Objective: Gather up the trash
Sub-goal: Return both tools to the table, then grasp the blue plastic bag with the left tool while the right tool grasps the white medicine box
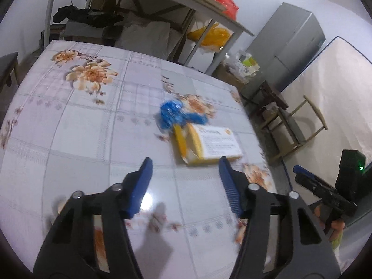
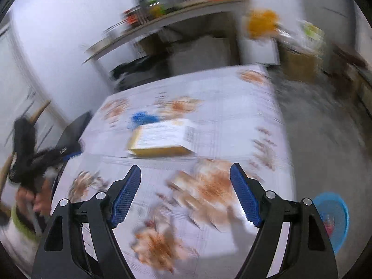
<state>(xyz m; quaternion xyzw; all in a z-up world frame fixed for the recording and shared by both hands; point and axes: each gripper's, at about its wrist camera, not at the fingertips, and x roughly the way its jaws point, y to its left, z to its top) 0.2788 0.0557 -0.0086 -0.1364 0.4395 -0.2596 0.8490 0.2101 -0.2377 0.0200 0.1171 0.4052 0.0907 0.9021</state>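
yellow box: light, stiff card, grip its long sides | blue wrapper: soft, crushable, pinch anywhere | left tool, right tool: jaws apart, empty, over counter

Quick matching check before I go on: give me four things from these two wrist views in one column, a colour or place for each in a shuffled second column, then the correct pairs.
Things:
1. crumpled wrapper
2. carton
3. basin
4. left tool

Colour or place:
A. on the floor beside the table, blue
B. open over the tablecloth, nothing between its pads
C. yellow with a white label, lying flat on the table
D. blue, on the table just beyond the carton

Pairs: 1-D, 2-C, 3-A, 4-B
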